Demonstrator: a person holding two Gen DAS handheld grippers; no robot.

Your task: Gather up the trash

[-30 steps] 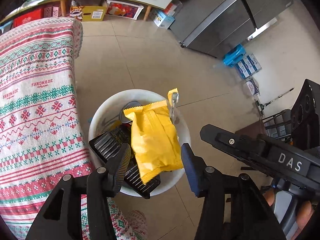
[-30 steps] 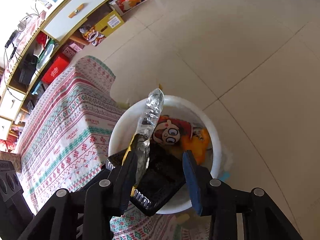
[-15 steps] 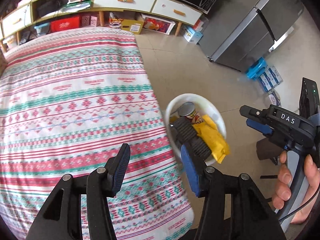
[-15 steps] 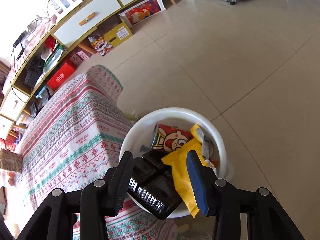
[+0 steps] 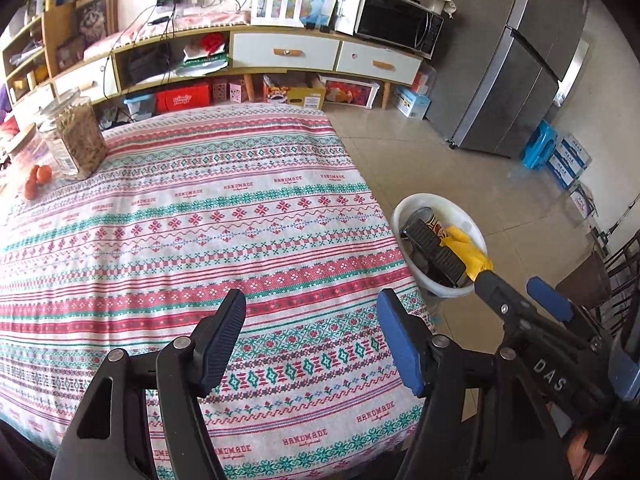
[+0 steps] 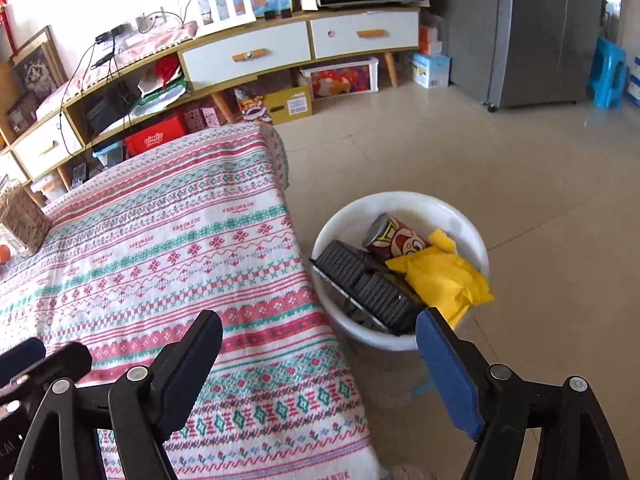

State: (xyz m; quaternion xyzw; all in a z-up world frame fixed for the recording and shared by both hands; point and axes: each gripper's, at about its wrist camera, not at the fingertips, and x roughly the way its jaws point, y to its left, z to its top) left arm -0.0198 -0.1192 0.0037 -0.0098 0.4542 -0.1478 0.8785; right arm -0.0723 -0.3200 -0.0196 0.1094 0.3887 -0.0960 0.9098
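Note:
A white bin [image 6: 476,240] stands on the floor beside the table's right edge. It holds a yellow snack bag [image 6: 444,276], a black ridged tray [image 6: 368,280] and a red cartoon can [image 6: 396,238]. The bin also shows in the left wrist view [image 5: 472,224]. My left gripper [image 5: 310,336] is open and empty above the table's near part. My right gripper [image 6: 320,360] is open and empty, above the table's right edge, near the bin. In the left wrist view the right gripper [image 5: 520,294] reaches in from the right.
The table has a red, green and white patterned cloth [image 5: 200,220]. A glass jar [image 5: 76,136] and small orange fruits [image 5: 38,178] stand at its far left. A low sideboard [image 6: 248,52], a microwave [image 5: 400,20] and a grey fridge [image 5: 512,60] line the back.
The yellow bag has left the grippers and now lies in the bin. Both grippers have pulled back from the bin and up over the table, jaws wider open.

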